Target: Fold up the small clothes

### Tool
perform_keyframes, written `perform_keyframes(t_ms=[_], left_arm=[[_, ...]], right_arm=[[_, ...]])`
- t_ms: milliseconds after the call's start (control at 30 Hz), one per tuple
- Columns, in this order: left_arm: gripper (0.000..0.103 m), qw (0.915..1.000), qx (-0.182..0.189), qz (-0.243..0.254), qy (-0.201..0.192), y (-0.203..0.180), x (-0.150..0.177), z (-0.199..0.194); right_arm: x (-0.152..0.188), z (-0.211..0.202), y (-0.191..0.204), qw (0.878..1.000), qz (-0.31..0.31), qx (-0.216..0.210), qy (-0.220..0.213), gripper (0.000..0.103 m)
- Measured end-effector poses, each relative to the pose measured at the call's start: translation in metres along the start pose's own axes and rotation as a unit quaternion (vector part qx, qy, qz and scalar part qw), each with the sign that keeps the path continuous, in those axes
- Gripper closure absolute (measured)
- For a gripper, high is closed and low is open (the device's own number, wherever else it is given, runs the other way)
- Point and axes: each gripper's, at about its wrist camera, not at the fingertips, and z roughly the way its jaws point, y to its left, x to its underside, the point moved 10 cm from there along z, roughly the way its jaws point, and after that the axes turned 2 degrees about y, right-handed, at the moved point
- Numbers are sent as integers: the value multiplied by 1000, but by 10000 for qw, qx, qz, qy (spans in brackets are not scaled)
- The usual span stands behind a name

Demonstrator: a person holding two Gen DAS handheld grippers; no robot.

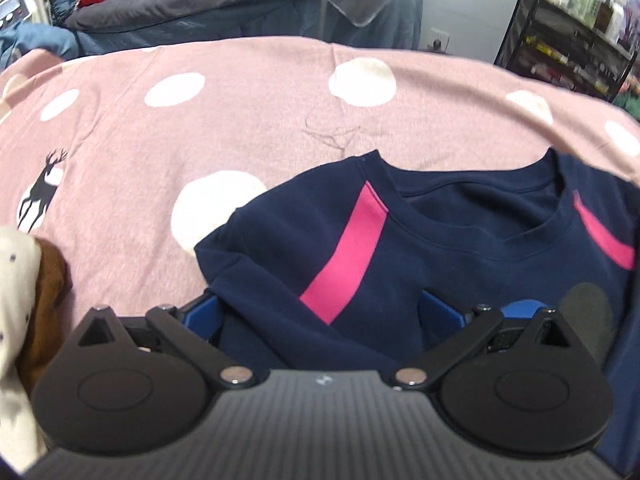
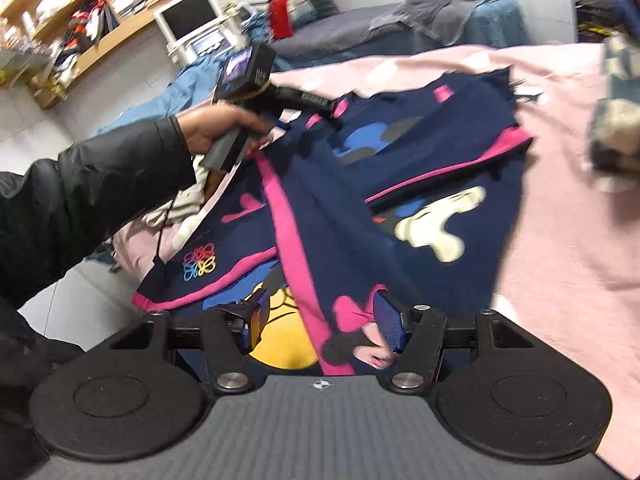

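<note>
Left wrist view shows the left gripper (image 1: 320,312) spread wide around the navy sweater (image 1: 440,232) on the pink sheet (image 1: 240,128), while the right gripper (image 2: 320,320) stands open over its hem.

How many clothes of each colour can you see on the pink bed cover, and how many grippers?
Navy sweatshirt with pink stripes: 1
Cream dotted garment at the cover's edge: 1
Brown garment beside it: 1
Grippers, left gripper and right gripper: 2
Total: 5, on the pink bed cover
</note>
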Motion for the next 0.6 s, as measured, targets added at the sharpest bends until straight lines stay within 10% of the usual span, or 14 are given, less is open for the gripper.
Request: perform_keyframes(t_ms=[333, 600], left_arm=[[0, 9973, 344, 370, -539, -5, 68, -116], [0, 9976, 122, 670, 101, -1, 198, -152]], right_arm=[[-20, 5, 4, 9996, 83, -97, -246, 0], [19, 12, 4, 9985, -314, 359, 271, 0]])
